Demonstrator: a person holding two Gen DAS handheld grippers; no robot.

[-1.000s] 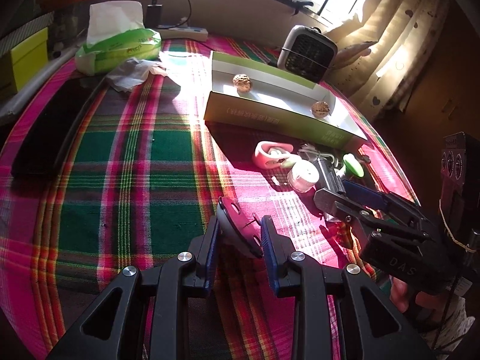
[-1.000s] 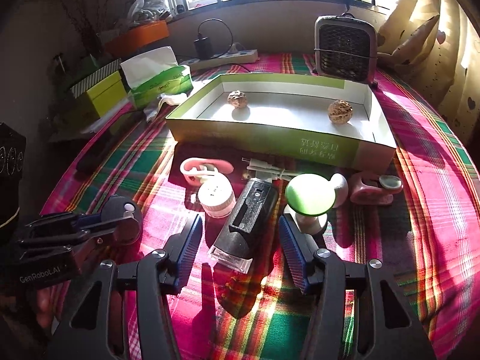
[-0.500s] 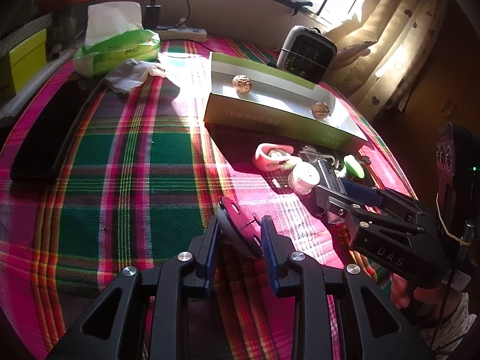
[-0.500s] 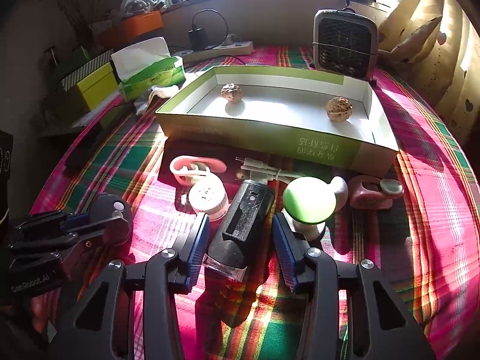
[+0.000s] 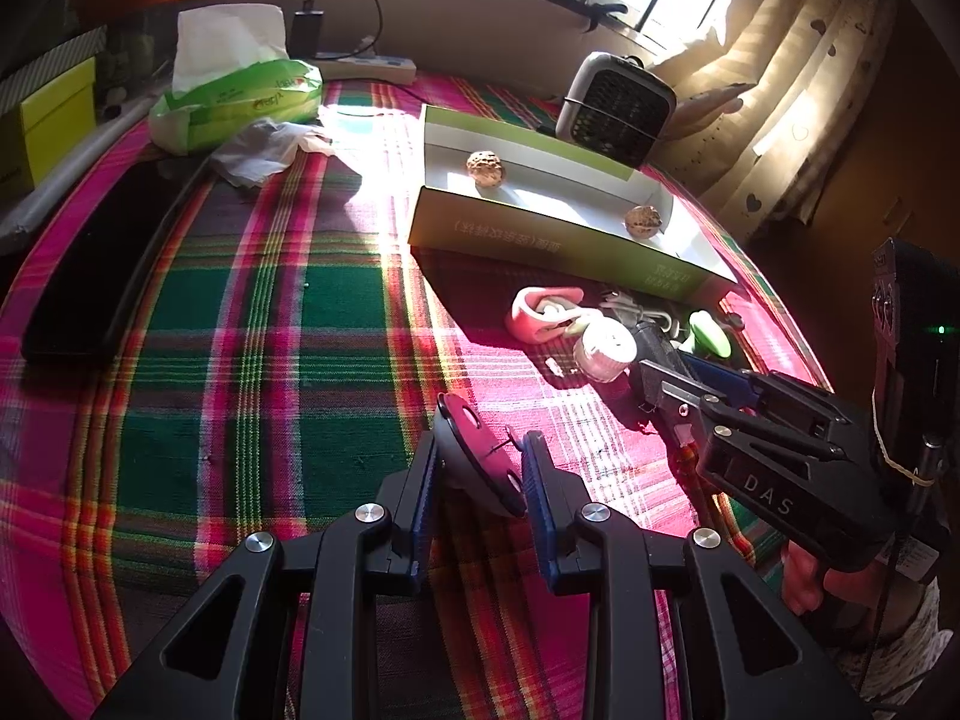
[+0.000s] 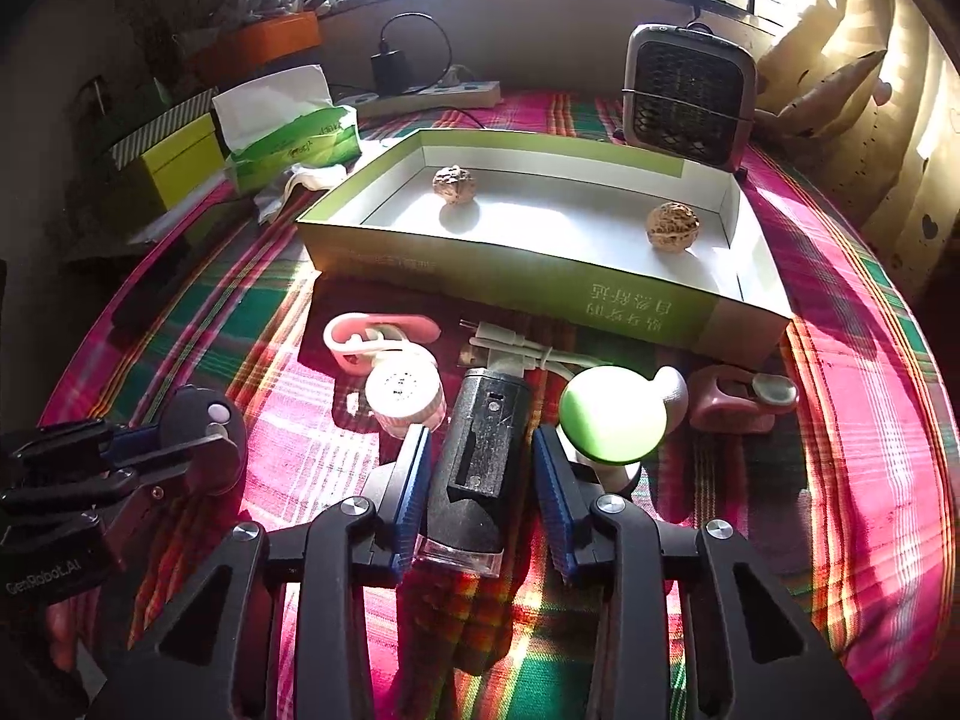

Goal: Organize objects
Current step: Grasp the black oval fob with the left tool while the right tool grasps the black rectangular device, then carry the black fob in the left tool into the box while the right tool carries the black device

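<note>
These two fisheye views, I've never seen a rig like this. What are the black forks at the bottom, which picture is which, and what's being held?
The forks are hand-held two-finger grippers, each carrying a camera that looks along its fingers. In the left wrist view, the left gripper is shut on a dark round disc. In the right wrist view, the right gripper straddles a black device, with gaps beside its blue pads. On the plaid tablecloth lie a green box lid holding two walnuts, a white cap and a green-headed massager.
</note>
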